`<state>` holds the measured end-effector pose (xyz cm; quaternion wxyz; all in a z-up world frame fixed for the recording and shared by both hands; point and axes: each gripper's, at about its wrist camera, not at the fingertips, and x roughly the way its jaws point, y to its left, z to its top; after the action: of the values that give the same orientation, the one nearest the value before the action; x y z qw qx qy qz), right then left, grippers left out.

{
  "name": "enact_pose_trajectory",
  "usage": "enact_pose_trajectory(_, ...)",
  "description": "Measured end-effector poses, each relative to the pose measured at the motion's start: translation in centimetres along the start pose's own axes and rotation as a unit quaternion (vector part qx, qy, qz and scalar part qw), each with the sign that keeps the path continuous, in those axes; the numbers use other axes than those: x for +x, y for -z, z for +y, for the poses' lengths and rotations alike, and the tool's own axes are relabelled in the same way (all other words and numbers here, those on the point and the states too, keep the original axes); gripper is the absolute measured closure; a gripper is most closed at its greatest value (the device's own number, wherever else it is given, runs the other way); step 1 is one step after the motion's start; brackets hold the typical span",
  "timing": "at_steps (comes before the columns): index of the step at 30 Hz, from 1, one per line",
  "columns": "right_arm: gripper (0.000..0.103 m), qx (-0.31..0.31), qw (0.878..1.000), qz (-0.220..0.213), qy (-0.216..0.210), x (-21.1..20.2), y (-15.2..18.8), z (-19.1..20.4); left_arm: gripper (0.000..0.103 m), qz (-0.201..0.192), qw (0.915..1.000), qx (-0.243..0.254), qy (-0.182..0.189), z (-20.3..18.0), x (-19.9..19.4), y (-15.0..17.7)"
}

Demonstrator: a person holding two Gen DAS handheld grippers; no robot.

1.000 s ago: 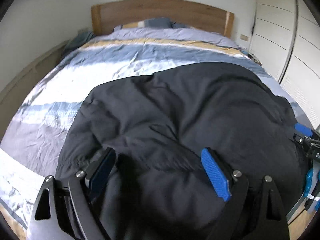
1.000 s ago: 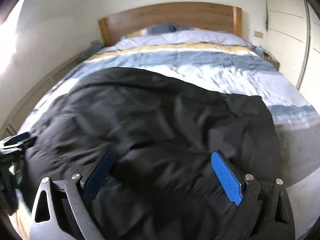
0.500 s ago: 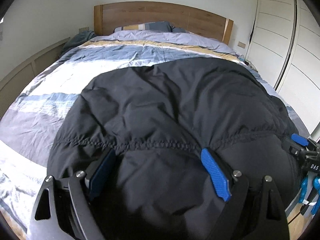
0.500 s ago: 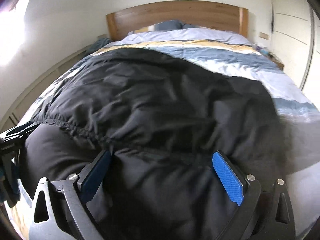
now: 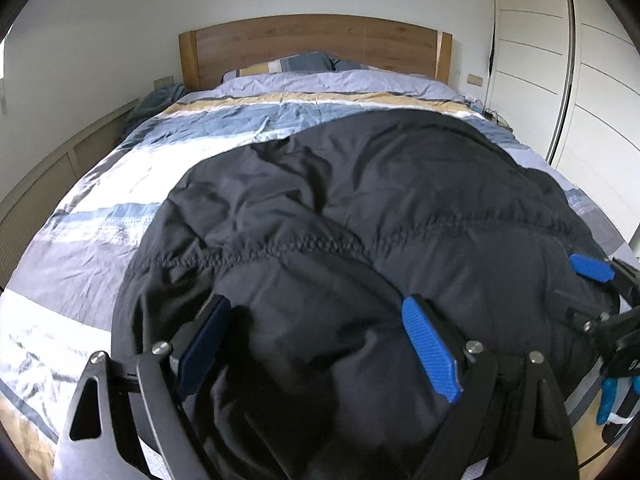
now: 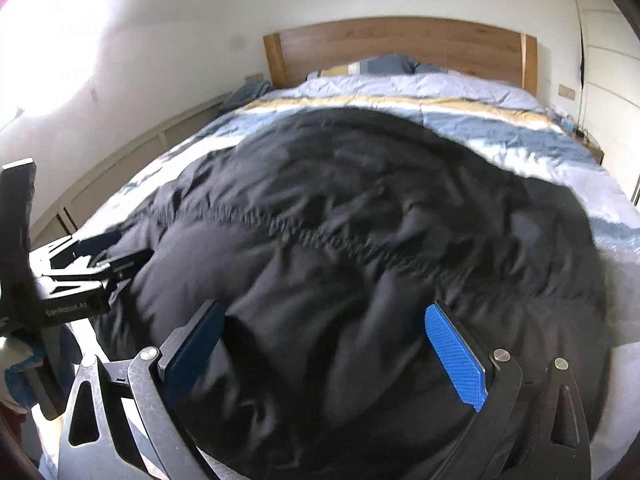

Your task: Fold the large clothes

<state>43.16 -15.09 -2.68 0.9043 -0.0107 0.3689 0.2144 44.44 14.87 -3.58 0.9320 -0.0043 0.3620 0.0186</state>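
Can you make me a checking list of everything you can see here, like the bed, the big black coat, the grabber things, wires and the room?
Surface: bed with a striped duvet, blue, white, grey and tan bands, rumpled.
Job's things: black padded coat spread over the near half of the bed, gathered seam across it.
Clutter: pillow at the headboard; a bluish cloth beside the bed's far left corner.
Grippers: left hand-held gripper and right hand-held gripper both wide open, coat fabric bulging between the fingers, not pinched.
Cables: a dark cord hanging by the wardrobe; small items beneath it, too small to tell.
Surroundings: wooden headboard, white wardrobe doors, pale wall.
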Motion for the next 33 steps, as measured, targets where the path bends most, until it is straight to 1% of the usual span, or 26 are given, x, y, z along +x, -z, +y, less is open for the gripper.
enact_pose_trajectory(4,0.003,0.008,1.0,0.006,0.003,0.7,0.7,-0.3,0.015,0.004,1.0,0.001,-0.001,0.0,0.6,0.3)
enact_pose_trajectory(8,0.003,0.012,1.0,0.008,0.005,0.5,1.2,-0.7,0.015,0.007,1.0,-0.003,-0.002,0.0,0.9,0.5)
enact_pose_trajectory(14,0.003,0.027,0.999,0.011,0.016,0.0,1.8,-2.5,0.015,0.009,0.9999,0.0,-0.006,0.0,0.9,0.5)
enact_pose_trajectory(26,0.003,0.05,0.997,0.032,0.052,-1.8,3.3,-5.5,0.015,0.023,0.9997,-0.002,-0.01,0.2,0.4,0.5)
enact_pose_trajectory(30,0.003,0.06,0.995,0.042,0.073,-2.8,4.0,-7.2,0.015,0.034,0.9993,-0.01,-0.009,1.6,-0.4,0.6)
enact_pose_trajectory(33,0.003,0.069,0.992,0.047,0.097,-4.4,4.4,-9.0,0.015,0.035,0.999,-0.018,-0.024,3.7,-1.5,0.6)
